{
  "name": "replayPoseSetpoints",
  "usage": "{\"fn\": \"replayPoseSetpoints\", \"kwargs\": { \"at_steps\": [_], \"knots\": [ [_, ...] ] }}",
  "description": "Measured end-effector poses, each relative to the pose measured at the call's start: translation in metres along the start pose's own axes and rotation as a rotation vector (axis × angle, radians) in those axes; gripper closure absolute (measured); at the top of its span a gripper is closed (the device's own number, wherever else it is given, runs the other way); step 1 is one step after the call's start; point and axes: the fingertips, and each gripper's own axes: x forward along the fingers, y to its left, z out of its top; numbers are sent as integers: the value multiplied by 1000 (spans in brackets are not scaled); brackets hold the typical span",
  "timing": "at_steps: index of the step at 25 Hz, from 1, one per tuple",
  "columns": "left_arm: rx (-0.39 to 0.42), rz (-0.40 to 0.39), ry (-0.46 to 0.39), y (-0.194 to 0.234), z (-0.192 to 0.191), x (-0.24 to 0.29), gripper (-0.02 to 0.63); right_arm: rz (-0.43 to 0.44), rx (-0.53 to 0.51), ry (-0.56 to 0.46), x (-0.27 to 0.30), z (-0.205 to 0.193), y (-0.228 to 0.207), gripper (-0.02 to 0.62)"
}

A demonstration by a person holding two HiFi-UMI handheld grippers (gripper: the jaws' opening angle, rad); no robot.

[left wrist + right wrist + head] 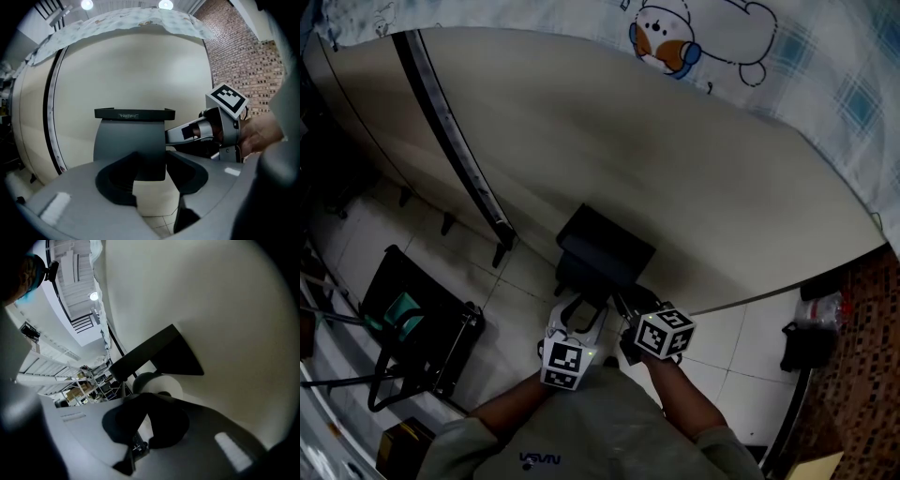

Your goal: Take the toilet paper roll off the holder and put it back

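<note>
My right gripper [147,404] is closed, seemingly empty. The toilet paper roll [161,383] sits just ahead under the holder [159,355], end-on to it, so the axis runs along the wall. Left gripper [152,161] is open, facing the holder's front.

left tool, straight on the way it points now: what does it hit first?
Most likely the dark grey holder cover, centred between the open jaws of the left tool; the cream wall lies behind it. How far off it is stays unclear.

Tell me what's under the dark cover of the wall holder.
A white toilet paper roll sits under the holder cover, seen in the right gripper view. From the left gripper view the cover hides it; how the roll is hung stays hidden.
</note>
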Motion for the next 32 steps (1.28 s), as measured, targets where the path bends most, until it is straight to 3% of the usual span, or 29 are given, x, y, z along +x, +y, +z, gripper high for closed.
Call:
{"fn": "replayPoseSetpoints", "kwargs": {
  "at_steps": [7, 13, 22, 27, 32],
  "knots": [
    [-29, 42, -12, 1, -1, -8, 450, -4, -45, 13, -4, -1, -1, 600],
    [-84, 97, -72, -2, 18, -25, 502, -19, -136, -7, -47, 1, 7, 600],
    [-70, 225, -164, -32, 55, -73, 563, -18, -308, -169, -108, 21, 28, 603],
    [-30, 250, -176, -48, 76, -98, 597, -19, -405, -226, -132, 35, 52, 617],
    [-24, 242, -251, -56, 91, -119, 597, -38, -434, -300, -155, 53, 80, 618]
  ]
}}
